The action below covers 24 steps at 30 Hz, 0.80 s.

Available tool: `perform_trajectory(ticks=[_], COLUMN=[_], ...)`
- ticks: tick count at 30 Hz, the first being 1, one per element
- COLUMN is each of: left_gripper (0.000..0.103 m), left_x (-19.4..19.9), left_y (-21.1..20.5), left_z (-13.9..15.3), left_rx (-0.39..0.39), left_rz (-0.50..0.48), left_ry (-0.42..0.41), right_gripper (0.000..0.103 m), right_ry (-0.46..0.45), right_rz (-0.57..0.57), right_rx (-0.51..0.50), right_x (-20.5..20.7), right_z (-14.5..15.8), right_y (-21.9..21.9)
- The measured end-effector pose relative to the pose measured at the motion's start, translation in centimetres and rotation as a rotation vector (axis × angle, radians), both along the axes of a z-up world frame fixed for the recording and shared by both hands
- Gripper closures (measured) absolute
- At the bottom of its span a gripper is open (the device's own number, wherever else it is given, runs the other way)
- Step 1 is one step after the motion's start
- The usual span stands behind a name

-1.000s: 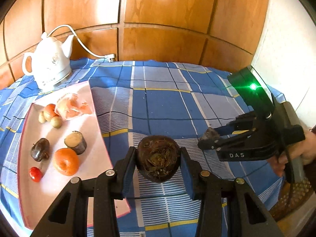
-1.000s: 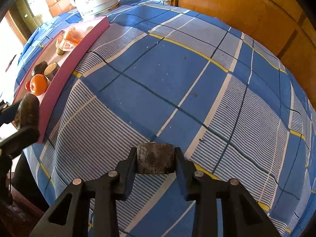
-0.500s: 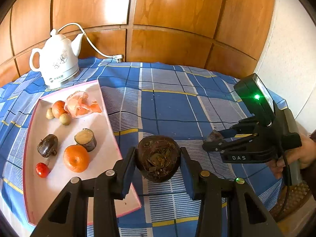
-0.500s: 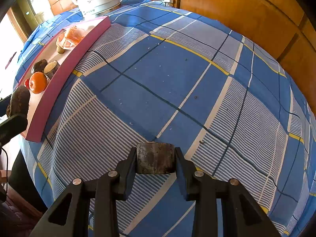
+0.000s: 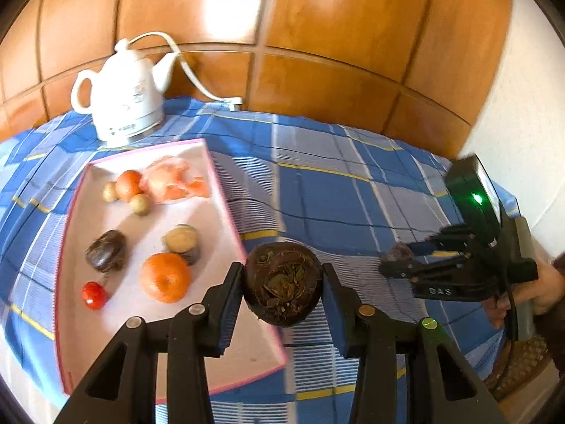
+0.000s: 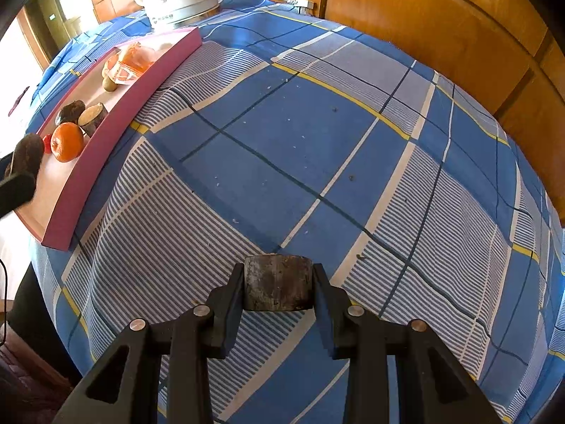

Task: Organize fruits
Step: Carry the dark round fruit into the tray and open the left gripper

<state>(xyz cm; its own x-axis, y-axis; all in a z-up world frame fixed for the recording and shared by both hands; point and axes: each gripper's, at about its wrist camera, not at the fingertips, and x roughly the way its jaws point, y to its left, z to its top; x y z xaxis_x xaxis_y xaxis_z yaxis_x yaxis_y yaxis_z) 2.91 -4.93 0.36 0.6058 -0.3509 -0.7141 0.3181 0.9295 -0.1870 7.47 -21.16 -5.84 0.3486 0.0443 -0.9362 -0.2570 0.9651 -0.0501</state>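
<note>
Glossy wood-panelled walls [image 5: 317,35] rise behind the table, with a bright glare patch at twelve o'clock. A white wall [image 5: 526,113] meets the panelling at three o'clock. A blue checked tablecloth [image 6: 317,148] covers the table. Daylight floods through a window [image 6: 67,3] at ten o'clock.

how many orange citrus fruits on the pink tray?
2 whole ones. The large round orange citrus fruit sits toward the near end of the pink-rimmed tray; the smaller orange citrus fruit sits toward the far end beside the clear plastic bag of orange pieces, whose contents cannot be counted.
</note>
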Motion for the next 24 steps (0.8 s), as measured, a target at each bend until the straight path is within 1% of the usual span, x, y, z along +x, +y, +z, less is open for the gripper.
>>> perform_trajectory(ticks=[3, 6, 9, 13, 14, 16, 18, 20, 24], left_gripper=[0.060, 0.060, 0.060, 0.060, 0.060, 0.060, 0.059, 0.059, 0.059], left_x=[0.7, 1.8, 3.1, 4.9, 5.5, 6.5, 7.8, 8.9, 10.7], left_y=[2.7, 6.5, 10.2, 13.7, 14.4, 15.2, 15.5, 15.7, 15.3], left_z=[0.5, 1.0, 0.9, 0.5, 0.4, 0.2, -0.2, -0.7, -1.7], left_rx=[-0.027, -0.061, -0.088, -0.122, -0.138, -0.147, -0.155, -0.147, -0.124], left_rz=[0.068, 0.173, 0.276, 0.373, 0.387, 0.415, 0.419, 0.434, 0.430], left_ry=[0.000, -0.001, 0.015, 0.034, 0.041, 0.047, 0.058, 0.071, 0.088], right_gripper=[0.067, 0.067, 0.067, 0.067, 0.067, 0.067, 0.067, 0.067, 0.067], right_ry=[0.000, -0.001, -0.001, -0.001, -0.001, 0.000, 0.000, 0.000, 0.002], right_rz=[-0.002, 0.000, 0.000, 0.000, -0.001, -0.001, -0.001, -0.001, 0.000], right_rx=[0.001, -0.005, -0.007, -0.007, -0.006, -0.006, -0.006, -0.005, -0.001], right_x=[0.0, -0.1, -0.1, -0.1, -0.1, -0.1, -0.1, 0.0, 0.0], right_z=[0.0, 0.1, 0.0, 0.1, 0.1, 0.1, 0.1, 0.1, 0.0], right_y=[0.1, 0.2, 0.3, 0.3, 0.3, 0.3, 0.3, 0.2, 0.0])
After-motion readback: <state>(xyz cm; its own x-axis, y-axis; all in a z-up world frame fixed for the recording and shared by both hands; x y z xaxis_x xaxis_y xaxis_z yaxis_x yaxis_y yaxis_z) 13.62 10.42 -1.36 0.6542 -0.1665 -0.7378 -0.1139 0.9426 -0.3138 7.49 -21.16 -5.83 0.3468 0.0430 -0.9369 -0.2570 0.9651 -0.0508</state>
